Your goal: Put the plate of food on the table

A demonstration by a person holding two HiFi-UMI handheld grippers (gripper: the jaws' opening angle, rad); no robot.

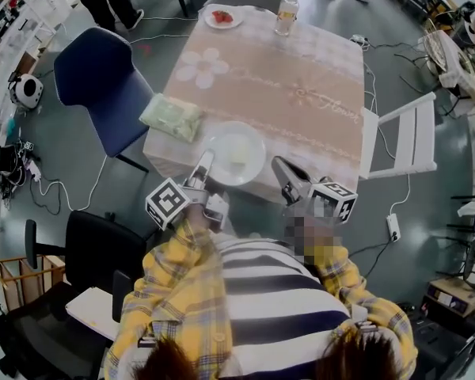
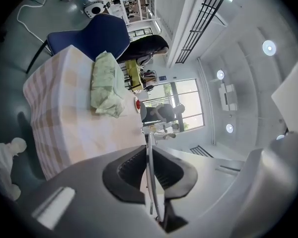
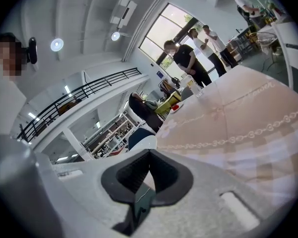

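Observation:
A white plate [image 1: 222,165] with some pale food on it sits on the table [image 1: 301,93] close to the front edge. My left gripper [image 1: 203,167] is shut on the plate's left rim. In the left gripper view that rim [image 2: 150,152] runs edge-on between the dark pads [image 2: 126,170]. My right gripper [image 1: 278,165] is just right of the plate with its jaws shut. In the right gripper view the plate [image 3: 141,143] shows as a white shape just past the right gripper [image 3: 150,152], with nothing clearly pinched.
A green cloth bundle [image 1: 172,117] lies left of the plate. A small plate of red food [image 1: 223,17] and a bottle [image 1: 286,13] stand at the far edge. A blue chair [image 1: 103,85] stands left, a white chair [image 1: 408,137] right. People stand beyond.

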